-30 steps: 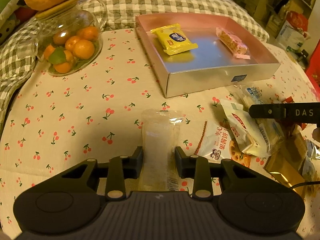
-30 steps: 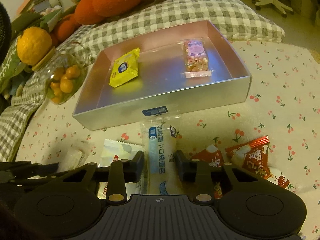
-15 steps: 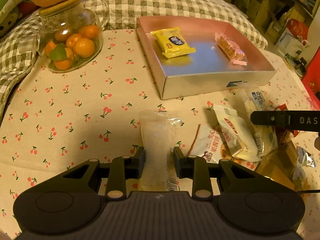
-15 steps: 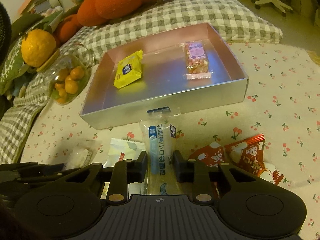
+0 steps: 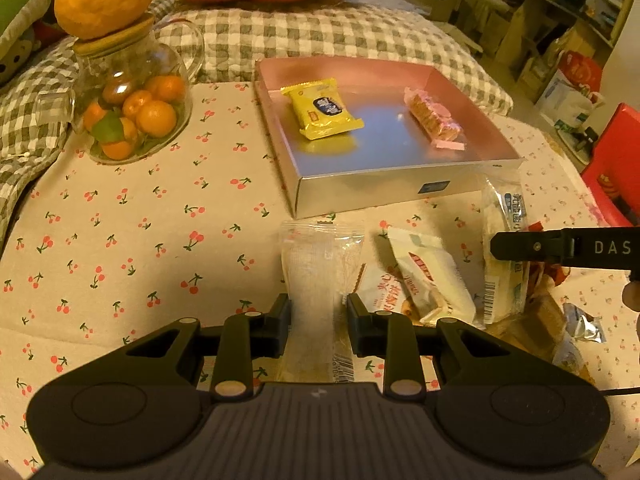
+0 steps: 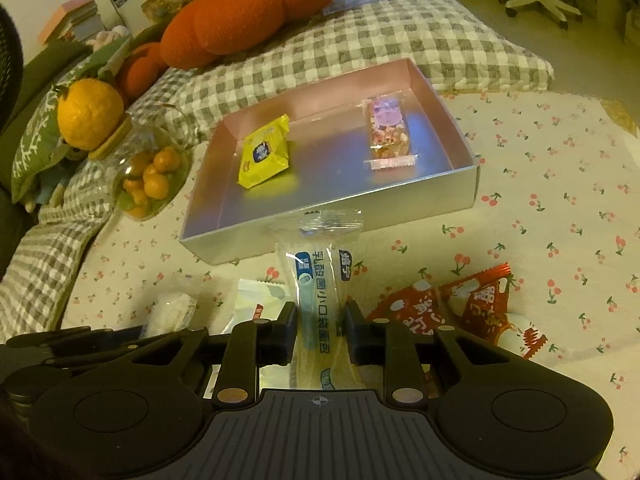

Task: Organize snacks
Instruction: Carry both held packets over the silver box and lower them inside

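My left gripper is shut on a clear packet with a pale cake, held just above the cherry-print cloth in front of the silver box. My right gripper is shut on a clear bread packet with blue print, lifted near the silver box's front wall. The box holds a yellow snack packet and a pink snack bar. The right gripper's finger and its bread packet show at the right of the left wrist view.
Loose snacks lie in front of the box: white packets, red packets and a foil packet. A glass jar of oranges with a yellow fruit on top stands at the left. Checked cushions and an orange plush lie behind.
Both grippers have risen a little with their packets, and the box now looks farther off. The right gripper's jaws have pinched the bread packet slightly tighter.
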### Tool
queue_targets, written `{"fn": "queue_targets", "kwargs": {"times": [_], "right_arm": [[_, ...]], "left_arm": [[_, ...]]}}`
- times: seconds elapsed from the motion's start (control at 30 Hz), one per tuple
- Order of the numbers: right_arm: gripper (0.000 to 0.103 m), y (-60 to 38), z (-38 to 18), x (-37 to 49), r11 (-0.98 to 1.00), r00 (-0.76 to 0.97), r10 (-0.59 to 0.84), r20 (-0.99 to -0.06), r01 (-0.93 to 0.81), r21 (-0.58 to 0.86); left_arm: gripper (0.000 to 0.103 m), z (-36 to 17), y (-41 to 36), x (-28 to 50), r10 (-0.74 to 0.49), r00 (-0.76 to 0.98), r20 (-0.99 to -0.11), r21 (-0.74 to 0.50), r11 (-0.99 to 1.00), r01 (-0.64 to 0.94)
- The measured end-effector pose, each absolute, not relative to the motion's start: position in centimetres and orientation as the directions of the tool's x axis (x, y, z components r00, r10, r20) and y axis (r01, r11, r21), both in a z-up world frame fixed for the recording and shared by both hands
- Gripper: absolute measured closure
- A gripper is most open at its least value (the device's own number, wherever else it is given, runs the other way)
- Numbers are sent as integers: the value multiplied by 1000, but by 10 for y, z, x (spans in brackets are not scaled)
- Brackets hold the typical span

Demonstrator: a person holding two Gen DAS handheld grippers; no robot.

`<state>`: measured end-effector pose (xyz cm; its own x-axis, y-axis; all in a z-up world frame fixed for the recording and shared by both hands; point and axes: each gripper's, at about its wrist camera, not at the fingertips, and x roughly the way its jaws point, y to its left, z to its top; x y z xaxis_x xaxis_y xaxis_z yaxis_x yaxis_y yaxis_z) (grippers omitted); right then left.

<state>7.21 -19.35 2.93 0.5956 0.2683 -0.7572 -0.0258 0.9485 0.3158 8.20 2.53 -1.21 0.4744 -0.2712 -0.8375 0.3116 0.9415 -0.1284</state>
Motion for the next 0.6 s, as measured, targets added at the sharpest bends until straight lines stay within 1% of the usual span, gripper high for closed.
{"fn": "queue_targets", "kwargs": {"times": [0.6], "right_arm": [[79,-198,52,55,944,618,277,-736,-31,328]], "left_arm": [[77,5,20,72,-312,506,-804,-148,930,337]]}}
